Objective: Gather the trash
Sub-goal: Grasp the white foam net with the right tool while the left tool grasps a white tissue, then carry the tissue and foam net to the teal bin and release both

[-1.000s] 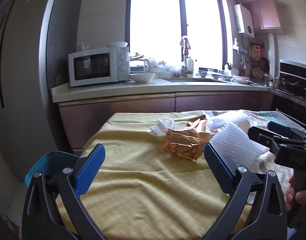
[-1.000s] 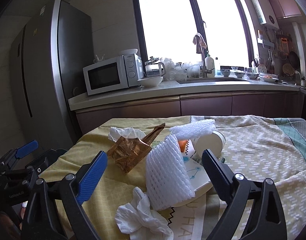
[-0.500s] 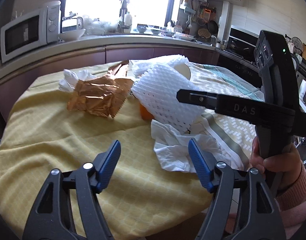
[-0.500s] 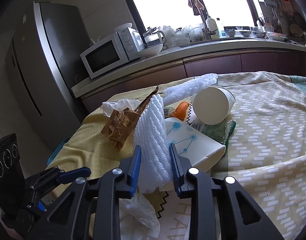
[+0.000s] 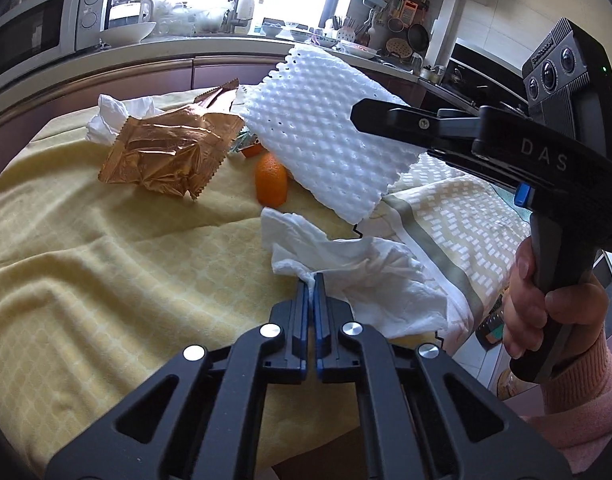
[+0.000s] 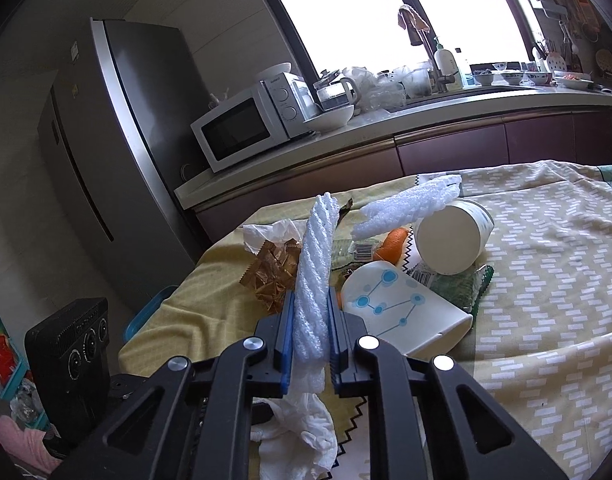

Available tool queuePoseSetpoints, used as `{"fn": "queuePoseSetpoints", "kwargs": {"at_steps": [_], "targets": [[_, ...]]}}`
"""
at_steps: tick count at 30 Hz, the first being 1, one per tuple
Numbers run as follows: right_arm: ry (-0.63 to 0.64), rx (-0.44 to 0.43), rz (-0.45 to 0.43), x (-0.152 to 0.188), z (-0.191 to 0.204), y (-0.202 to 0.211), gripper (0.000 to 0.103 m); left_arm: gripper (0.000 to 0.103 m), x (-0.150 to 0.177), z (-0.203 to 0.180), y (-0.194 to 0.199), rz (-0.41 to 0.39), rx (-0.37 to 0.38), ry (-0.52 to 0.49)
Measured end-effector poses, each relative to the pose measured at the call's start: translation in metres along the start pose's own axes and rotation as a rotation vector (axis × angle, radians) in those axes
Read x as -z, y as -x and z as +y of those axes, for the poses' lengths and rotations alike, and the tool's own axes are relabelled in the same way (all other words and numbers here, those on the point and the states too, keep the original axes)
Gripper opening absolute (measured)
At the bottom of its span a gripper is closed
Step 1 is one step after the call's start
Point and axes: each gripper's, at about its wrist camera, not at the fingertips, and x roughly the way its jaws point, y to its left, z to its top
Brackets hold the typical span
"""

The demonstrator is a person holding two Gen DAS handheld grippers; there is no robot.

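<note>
On the yellow tablecloth (image 5: 106, 272) lies a crumpled white tissue (image 5: 365, 276). My left gripper (image 5: 310, 280) is shut on its near edge. My right gripper (image 6: 310, 300) holds a white foam fruit net (image 6: 315, 264) upright, its jaws still closing with the pads pressed on the net. In the left wrist view that net (image 5: 325, 136) hangs above the table from the right gripper (image 5: 359, 114). More trash lies behind it: a gold foil wrapper (image 5: 170, 152), orange peel (image 5: 270, 180), a tipped paper cup (image 6: 449, 240), a blue-dotted cup (image 6: 401, 312) and a second foam net (image 6: 405, 208).
Another tissue (image 5: 114, 112) lies behind the wrapper, and a green wrapper (image 6: 457, 284) under the cups. A blue bin (image 6: 146, 312) stands on the floor by the table's left edge, near the fridge (image 6: 138, 152). The counter with the microwave (image 6: 246, 128) runs behind the table.
My left gripper swung right and down to the tissue and shut on it. My right gripper closed on the foam net and raised it off the table.
</note>
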Motion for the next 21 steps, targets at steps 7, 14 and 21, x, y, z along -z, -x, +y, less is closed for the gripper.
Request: {"fn": "queuePoseSetpoints", "kwargs": {"at_steps": [7, 14, 21], "targets": [[0.029, -0.049, -0.011, -0.011, 0.019, -0.001, 0.014, 0.003, -0.009, 0.01, 0.055, -0.106, -0.043, 0.002], [0.079, -0.14, 0.003, -0.022, 0.052, -0.016, 0.014, 0.003, -0.007, 0.049, 0.118, -0.191, -0.16, 0.048], [0.11, -0.266, 0.06, -0.03, 0.098, -0.054, 0.014, 0.003, 0.007, 0.11, 0.18, -0.251, -0.333, 0.151]]}}
